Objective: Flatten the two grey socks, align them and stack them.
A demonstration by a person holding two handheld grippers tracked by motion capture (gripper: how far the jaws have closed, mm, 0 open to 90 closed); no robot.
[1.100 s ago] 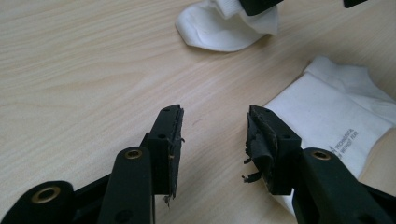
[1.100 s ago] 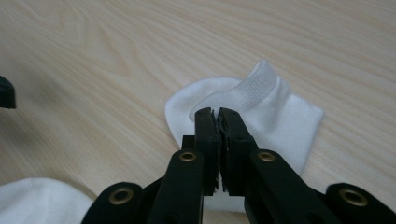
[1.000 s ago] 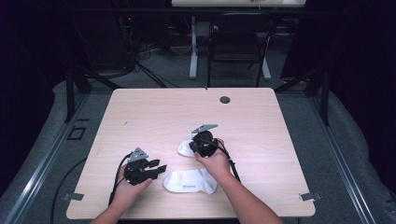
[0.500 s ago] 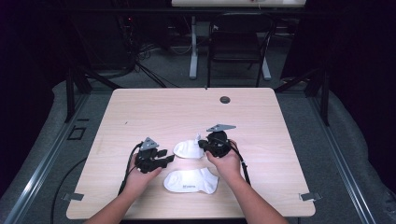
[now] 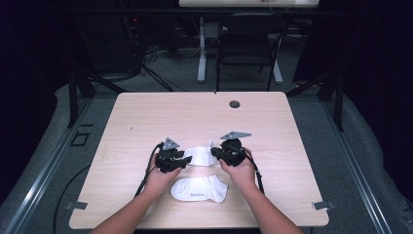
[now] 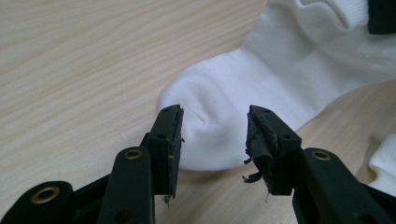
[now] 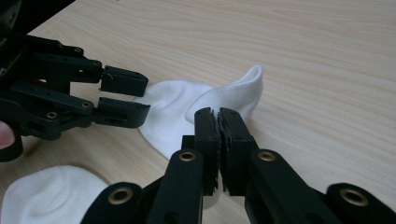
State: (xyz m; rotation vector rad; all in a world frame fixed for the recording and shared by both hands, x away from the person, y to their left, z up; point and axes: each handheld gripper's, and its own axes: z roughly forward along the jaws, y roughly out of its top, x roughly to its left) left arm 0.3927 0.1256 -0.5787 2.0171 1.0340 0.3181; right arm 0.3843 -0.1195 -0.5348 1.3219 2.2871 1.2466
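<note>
Two white socks lie on the wooden table (image 5: 146, 117). The farther sock (image 5: 199, 156) stretches between my two grippers. My right gripper (image 5: 214, 152) is shut on its cuff end, and in the right gripper view its jaws (image 7: 218, 122) pinch white cloth (image 7: 173, 102) with a flap of cuff standing up behind them. My left gripper (image 5: 187, 158) is open at the toe end. The left gripper view has the jaws (image 6: 215, 135) straddling the rounded toe (image 6: 280, 70) without pressing it. The nearer sock (image 5: 199, 189) lies flat by the front edge.
A small black grommet (image 5: 234, 104) sits near the table's far edge. Beyond the table stand a chair (image 5: 248, 44) and a desk leg, on a dark floor with cables. The nearer sock's edge (image 6: 385, 158) lies just beside my left gripper.
My left gripper has moved right and forward to the farther sock's toe. The right gripper has shifted right with the cuff, drawing the sock out between the two.
</note>
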